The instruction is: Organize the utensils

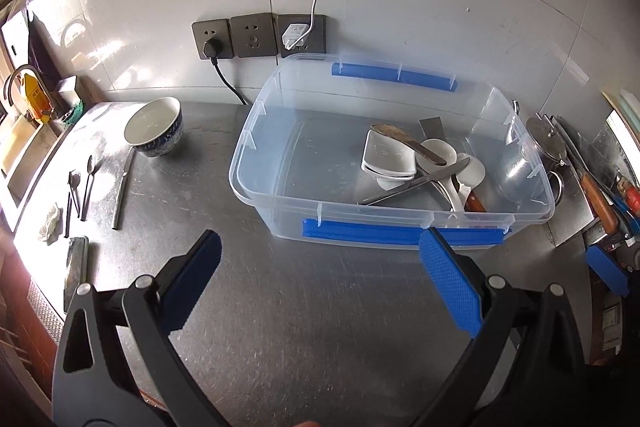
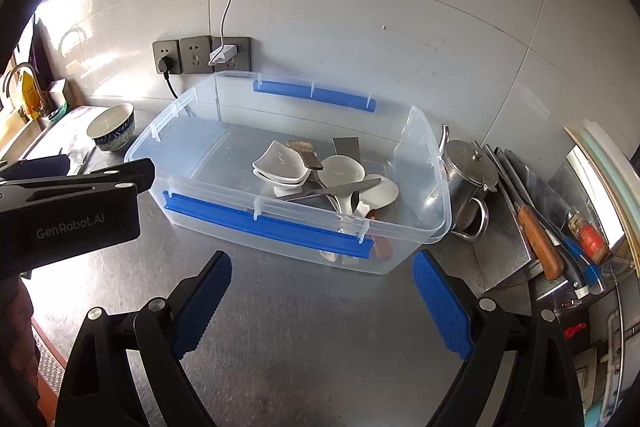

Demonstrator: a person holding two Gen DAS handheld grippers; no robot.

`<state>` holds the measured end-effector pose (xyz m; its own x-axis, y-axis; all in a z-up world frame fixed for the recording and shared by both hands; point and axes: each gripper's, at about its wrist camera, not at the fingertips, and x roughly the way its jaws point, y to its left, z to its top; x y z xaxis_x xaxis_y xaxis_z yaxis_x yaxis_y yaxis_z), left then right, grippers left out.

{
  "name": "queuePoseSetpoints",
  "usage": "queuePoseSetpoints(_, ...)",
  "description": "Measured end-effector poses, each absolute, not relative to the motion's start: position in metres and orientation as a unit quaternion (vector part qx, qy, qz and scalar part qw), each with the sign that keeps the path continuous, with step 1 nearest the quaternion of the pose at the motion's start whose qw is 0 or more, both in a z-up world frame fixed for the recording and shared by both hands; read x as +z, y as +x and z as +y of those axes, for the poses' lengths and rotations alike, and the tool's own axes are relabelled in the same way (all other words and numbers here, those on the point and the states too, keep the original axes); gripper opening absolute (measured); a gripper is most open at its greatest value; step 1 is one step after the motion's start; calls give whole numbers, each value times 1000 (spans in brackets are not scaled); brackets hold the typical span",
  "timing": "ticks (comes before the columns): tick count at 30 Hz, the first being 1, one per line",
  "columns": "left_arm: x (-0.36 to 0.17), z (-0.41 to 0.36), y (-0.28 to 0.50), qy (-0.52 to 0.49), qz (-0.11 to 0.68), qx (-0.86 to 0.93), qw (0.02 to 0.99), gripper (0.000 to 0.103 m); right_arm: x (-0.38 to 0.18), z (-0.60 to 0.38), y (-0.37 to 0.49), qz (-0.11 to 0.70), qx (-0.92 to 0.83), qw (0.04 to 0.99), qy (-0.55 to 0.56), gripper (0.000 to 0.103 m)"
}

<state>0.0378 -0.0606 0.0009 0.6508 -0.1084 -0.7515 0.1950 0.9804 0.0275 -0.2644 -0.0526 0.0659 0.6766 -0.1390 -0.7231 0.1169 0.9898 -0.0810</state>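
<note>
A clear plastic bin [image 1: 280, 143] [image 2: 192, 131] with blue latches stands on the steel counter. In its right half lie stacked white dishes [image 1: 387, 151] [image 2: 280, 163], white ceramic spoons [image 1: 472, 171] [image 2: 342, 171], a table knife [image 1: 416, 183] [image 2: 332, 191] and a wooden-handled spatula [image 1: 408, 143]. Left of the bin a blue-patterned bowl [image 1: 155, 127] [image 2: 112, 127] sits by a knife [image 1: 122, 193], a spoon [image 1: 88, 187] and a fork [image 1: 72, 195]. My left gripper [image 1: 320, 247] is open and empty, short of the bin's front wall. My right gripper [image 2: 322, 267] is open and empty too.
A steel kettle [image 2: 468, 171] [image 1: 546, 143] stands right of the bin, with cleavers and wood-handled knives [image 2: 536, 239] beyond it. A phone [image 1: 76, 267] and crumpled tissue [image 1: 51, 223] lie at the counter's left edge by the sink [image 1: 20, 163]. Wall sockets [image 1: 256, 37] with cables sit behind the bin.
</note>
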Motion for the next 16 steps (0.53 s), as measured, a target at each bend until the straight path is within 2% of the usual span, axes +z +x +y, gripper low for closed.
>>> queuePoseSetpoints(7, 6, -64, 32, 68, 379, -79, 920, 95, 67, -52, -269, 373, -68, 925, -13, 91)
queuePoseSetpoints(16, 5, -63, 32, 68, 383, -84, 918, 95, 66, -56, -262, 392, -61, 918, 13, 91)
